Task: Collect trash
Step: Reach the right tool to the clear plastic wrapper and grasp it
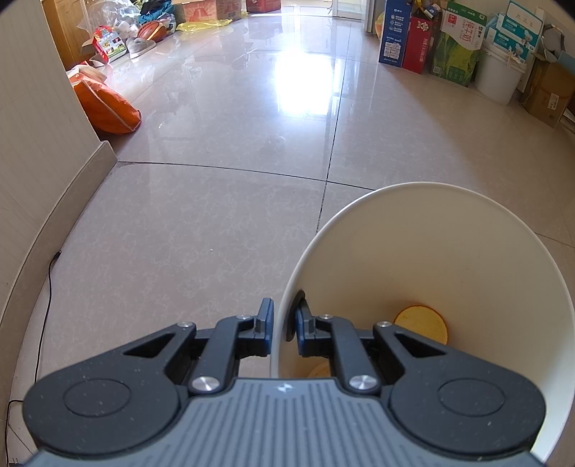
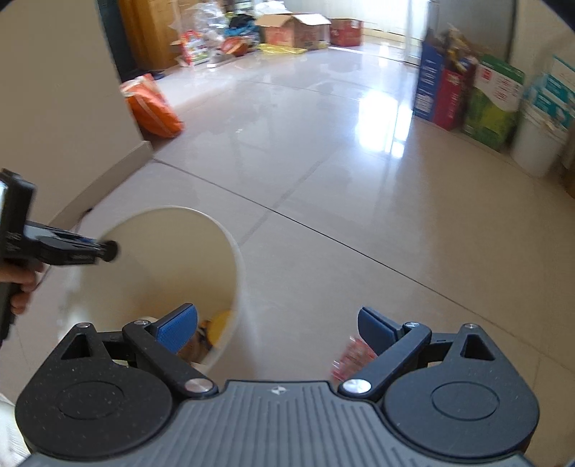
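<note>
Glossy beige floor tiles (image 1: 222, 151) fill the left wrist view, with sunlight glaring off them toward the far end. An orange bag (image 1: 106, 104) lies against the wall corner on the left, and further back a basketball (image 1: 152, 30) sits among cardboard boxes and loose clutter. Along the right wall stand a blue carton (image 1: 395, 34), a red one, a green carton (image 1: 456, 46) and a white lidded tub (image 1: 499, 77). A thin black cable (image 1: 46, 287) runs along the skirting at lower left. Close up, the left gripper (image 1: 282, 323) is clamped on the rim wall of a white bucket (image 1: 449, 251), one finger outside and one inside. A yellow round piece (image 1: 422, 323) lies at the bucket's bottom.

From the right wrist view, somewhat motion-blurred, the same tiled floor (image 2: 341, 179) stretches to the boxes and cartons at the far walls. The white bucket (image 2: 172, 258) sits at lower left, with the left gripper (image 2: 107, 250) pinching its rim and a hand (image 2: 21, 291) on that gripper's handle at the frame edge. Yellow and other scraps show in the bucket's bottom, too blurred to name. The right gripper (image 2: 276, 323) has its jaws wide apart and holds nothing; its left finger overlaps the bucket opening. A red-and-white wrapper (image 2: 350, 359), blurred, shows just beside the right finger.
</note>
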A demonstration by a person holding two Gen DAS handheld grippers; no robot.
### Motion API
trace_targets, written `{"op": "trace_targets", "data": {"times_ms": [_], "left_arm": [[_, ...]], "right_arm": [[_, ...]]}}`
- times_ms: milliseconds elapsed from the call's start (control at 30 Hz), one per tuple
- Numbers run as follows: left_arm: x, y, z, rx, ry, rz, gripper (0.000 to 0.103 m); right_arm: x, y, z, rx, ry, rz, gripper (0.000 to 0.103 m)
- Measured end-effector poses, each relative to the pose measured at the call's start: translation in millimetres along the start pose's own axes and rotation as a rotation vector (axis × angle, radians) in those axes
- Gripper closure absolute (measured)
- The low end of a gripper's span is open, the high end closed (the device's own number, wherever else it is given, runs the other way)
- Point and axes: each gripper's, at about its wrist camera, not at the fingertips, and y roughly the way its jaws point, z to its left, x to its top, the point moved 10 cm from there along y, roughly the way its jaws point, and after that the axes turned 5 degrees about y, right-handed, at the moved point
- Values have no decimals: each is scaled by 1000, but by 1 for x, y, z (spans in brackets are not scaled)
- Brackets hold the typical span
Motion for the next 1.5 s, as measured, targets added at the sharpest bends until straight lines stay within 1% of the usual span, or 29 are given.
{"op": "trace_targets", "data": {"times_ms": [100, 167, 233, 400, 467, 567, 667, 767, 933, 1033, 1133, 1300, 1367, 1433, 1500], "left_arm": [[1, 0, 0, 3, 2, 0, 91], [1, -1, 0, 4, 1, 1, 91], [2, -1, 1, 4, -3, 2, 91], [2, -1, 0, 7, -9, 3, 91], [1, -1, 0, 8, -8, 4, 91], [1, -1, -1, 11, -6, 4, 91], [1, -1, -1, 13, -12, 7, 91], [1, 0, -1, 15, -11, 8, 91], [1, 0, -2, 18, -6, 9, 91], [2, 0, -2, 19, -7, 10, 91], [1, 0, -2, 19, -8, 10, 91], [1, 0, -1, 16, -12, 11, 91], [0, 0, -1, 15, -14, 12, 91], [0, 0, -1, 13, -16, 11, 91], [-1, 0, -1, 13, -14, 11, 91]], "right_arm": [[-21, 7, -32, -39, 55, -1, 4], [-39, 15, -53, -82, 45, -6, 1], [-59, 25, -73, -132, 12, -6, 1], [-115, 55, -118, -219, 26, 76, 1], [-134, 67, -134, -232, 72, 108, 1], [-160, 86, -161, -237, 193, 155, 1], [-181, 107, -183, -246, 285, 188, 1], [-195, 127, -202, -263, 340, 207, 1], [-212, 158, -214, -250, 366, 256, 1], [-226, 165, -220, -264, 375, 300, 1], [-239, 164, -222, -251, 419, 350, 1], [-260, 153, -204, -163, 502, 418, 1], [-271, 151, -192, -121, 514, 466, 1], [-279, 152, -181, -99, 499, 499, 1], [-285, 153, -169, -103, 463, 506, 1]]}}
